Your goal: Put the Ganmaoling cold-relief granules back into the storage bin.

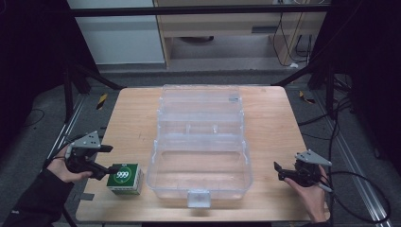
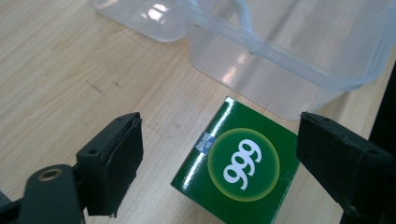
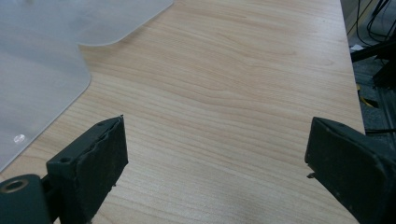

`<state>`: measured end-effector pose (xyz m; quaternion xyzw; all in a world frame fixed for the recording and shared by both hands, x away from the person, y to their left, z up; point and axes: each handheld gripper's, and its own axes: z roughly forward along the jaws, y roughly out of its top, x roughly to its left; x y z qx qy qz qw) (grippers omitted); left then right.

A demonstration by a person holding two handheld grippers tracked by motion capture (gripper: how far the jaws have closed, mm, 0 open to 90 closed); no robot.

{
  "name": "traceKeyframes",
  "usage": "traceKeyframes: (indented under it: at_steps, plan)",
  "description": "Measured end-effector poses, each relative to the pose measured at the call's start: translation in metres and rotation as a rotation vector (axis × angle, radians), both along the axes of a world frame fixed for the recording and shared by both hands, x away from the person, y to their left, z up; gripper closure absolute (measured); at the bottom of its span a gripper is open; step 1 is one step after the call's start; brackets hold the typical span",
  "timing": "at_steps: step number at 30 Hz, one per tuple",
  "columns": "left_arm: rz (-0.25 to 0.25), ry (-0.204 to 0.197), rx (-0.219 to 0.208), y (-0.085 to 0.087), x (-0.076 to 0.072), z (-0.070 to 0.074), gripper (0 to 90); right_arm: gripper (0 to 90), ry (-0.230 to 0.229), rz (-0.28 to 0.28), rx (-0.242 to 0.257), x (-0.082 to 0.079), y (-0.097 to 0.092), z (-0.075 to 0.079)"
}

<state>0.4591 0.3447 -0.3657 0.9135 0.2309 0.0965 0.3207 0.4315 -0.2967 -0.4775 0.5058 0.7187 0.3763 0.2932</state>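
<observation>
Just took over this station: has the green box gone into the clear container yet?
Not yet. The clear container already stands open. The green box sits on the table beside it, between the open left gripper's jaws, ungripped. The right gripper is open. Grasping and placing remain.

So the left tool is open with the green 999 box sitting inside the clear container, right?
Not quite. The left tool is open, but the green 999 box sits on the wooden table, outside and beside the clear container. The left gripper view shows it between the open jaws, on bare wood; the high view agrees.
</observation>
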Motion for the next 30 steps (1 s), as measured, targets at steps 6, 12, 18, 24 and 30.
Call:
traceKeyframes:
  at_steps: [6, 12, 18, 24, 30]
  plan:
    - [-0.081, 0.019, 0.078, -0.007, -0.002, 0.001, 9.4, 5.9, 0.008, 0.01, -0.016, 0.0, 0.001, -0.001]
    - [-0.132, 0.039, 0.157, -0.012, -0.005, -0.004, 6.0, 5.8, 0.011, 0.016, -0.02, 0.0, 0.001, -0.002]
    - [-0.176, 0.053, 0.271, -0.022, -0.005, -0.014, 3.8, 5.6, 0.023, 0.024, -0.022, 0.001, 0.002, -0.003]
    - [-0.218, 0.049, 0.303, -0.033, -0.005, -0.024, 1.9, 5.4, 0.024, 0.029, -0.033, 0.001, 0.002, -0.004]
    - [-0.246, 0.04, 0.321, -0.039, -0.003, -0.031, 2.1, 5.4, 0.037, 0.04, -0.036, 0.001, 0.004, -0.005]
